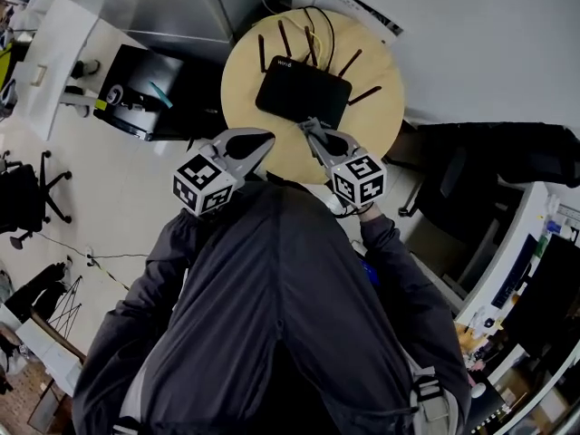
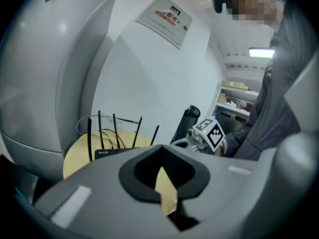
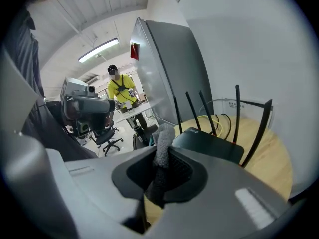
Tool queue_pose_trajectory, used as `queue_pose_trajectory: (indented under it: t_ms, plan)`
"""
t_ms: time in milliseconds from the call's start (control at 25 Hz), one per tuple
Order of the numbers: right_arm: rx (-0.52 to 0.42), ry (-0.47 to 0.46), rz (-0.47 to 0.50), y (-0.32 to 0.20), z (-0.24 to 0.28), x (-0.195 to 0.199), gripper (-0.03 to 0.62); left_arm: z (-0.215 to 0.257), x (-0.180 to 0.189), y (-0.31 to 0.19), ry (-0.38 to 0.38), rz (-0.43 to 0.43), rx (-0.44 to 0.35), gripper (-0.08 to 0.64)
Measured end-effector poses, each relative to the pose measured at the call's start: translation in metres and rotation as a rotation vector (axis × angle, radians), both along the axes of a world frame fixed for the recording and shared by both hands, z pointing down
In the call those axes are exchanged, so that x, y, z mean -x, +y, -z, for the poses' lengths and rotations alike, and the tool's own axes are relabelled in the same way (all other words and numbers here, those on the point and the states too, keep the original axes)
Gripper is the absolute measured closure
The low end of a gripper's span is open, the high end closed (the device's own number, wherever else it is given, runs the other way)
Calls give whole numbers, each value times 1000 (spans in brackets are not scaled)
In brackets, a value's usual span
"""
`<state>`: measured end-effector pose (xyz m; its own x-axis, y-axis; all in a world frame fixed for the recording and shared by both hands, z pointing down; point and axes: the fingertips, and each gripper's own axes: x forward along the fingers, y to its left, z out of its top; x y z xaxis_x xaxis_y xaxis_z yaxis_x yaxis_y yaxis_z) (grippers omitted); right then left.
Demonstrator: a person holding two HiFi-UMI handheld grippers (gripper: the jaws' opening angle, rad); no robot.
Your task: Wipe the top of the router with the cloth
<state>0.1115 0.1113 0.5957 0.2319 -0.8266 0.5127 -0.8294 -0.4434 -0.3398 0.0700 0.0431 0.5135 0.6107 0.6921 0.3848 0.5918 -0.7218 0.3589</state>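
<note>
Cloth (image 3: 160,158): grey, fuzzy, bunched in narrow strip, pinched between clenched jaws of right gripper (image 1: 314,130), tuft sticking up past tips. Router (image 1: 304,91): flat black matte slab, thin upright antennas along far edge, lying just ahead of cloth on round pale wood table (image 1: 381,120); contact unclear. Left gripper (image 1: 261,141): jaws closed together on nothing, over table's near rim, beside router.

The left gripper (image 1: 258,141) and right gripper (image 1: 313,130) are pale grey with black-and-white square-patterned cubes, the cloth (image 3: 160,148) between the right one's jaws looks mid-grey, perhaps mottled, and beyond them a black router (image 1: 303,94) sits on a pale tan table (image 1: 381,116).
</note>
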Motion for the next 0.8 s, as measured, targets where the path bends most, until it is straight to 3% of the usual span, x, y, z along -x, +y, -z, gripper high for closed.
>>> queue_pose_trajectory:
  t_ms: [800]
  plan:
    - [23,40,30,-12,8,-2,561,-7,-3,-8,-4,7,26,560]
